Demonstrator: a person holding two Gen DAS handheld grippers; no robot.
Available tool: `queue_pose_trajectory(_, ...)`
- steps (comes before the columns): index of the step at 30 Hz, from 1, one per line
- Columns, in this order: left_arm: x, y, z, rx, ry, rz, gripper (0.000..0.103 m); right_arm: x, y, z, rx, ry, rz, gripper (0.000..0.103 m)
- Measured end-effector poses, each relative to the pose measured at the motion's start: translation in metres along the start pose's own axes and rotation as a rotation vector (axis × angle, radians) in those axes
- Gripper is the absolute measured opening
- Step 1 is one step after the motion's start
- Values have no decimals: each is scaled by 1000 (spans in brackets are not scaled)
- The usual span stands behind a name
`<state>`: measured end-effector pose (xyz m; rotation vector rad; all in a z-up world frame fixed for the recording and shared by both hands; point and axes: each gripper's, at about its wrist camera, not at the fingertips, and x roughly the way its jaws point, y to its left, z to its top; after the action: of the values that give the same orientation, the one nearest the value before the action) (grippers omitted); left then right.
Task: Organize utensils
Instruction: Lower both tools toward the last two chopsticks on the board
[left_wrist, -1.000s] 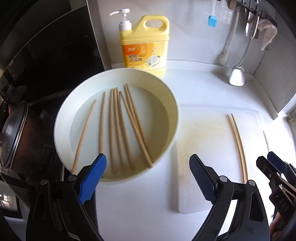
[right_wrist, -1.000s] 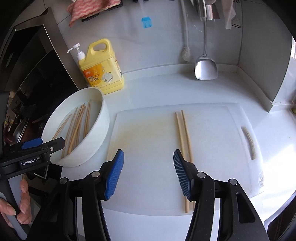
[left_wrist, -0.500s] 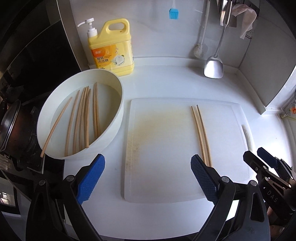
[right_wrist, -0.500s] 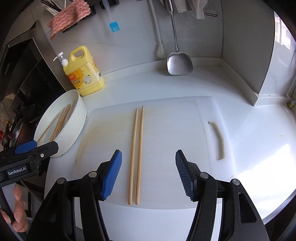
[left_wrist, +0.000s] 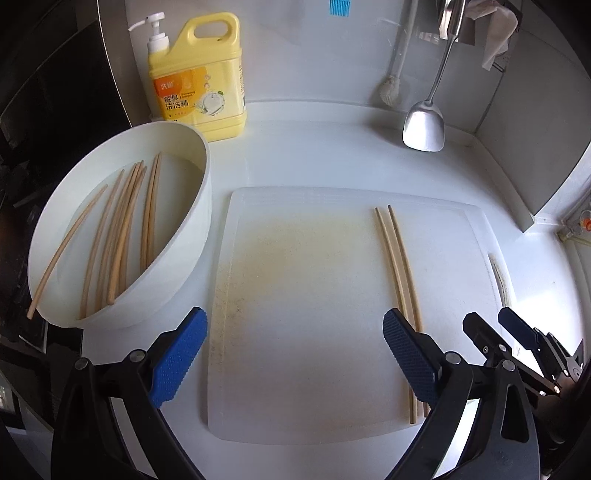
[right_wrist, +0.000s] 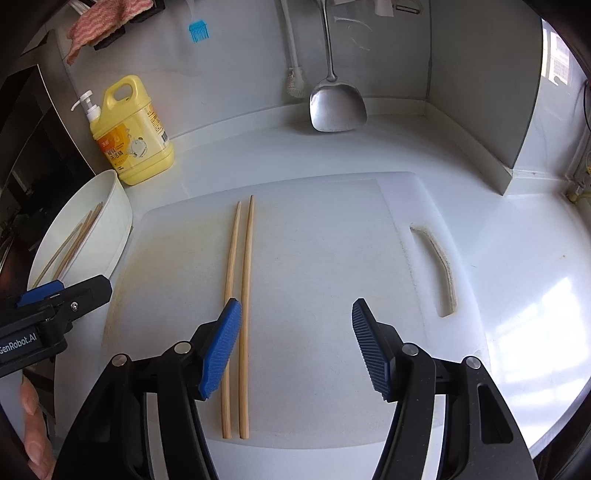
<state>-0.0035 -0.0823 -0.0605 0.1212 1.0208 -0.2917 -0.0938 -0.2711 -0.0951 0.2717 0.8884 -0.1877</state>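
- Here, the left gripper (left_wrist: 291, 354) is seen with jaws spread wide and nothing held, poised over a white cutting board (left_wrist: 303, 295).
- The right gripper (right_wrist: 295, 343) is likewise parted and empty.
- A pair of chopsticks (right_wrist: 240, 295) is laid on the board, just beside its left finger (right_wrist: 219, 350).
- More chopsticks (left_wrist: 122, 236) are kept in a white bowl (left_wrist: 177, 258), beyond the left gripper's left finger.

"GenRobot.AI" on the left gripper (right_wrist: 64, 291); detergent bottle (left_wrist: 199, 79) label Chinese.
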Motion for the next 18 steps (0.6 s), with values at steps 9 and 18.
queue_pose_trajectory(9, 14, 10, -10, -90, -46, 31, 94, 32, 13, -7, -65, -24, 52, 60)
queue_pose_trajectory(18, 20, 15, -26, -77, -85, 52, 94, 40, 14, -18, -112, -64, 16, 60)
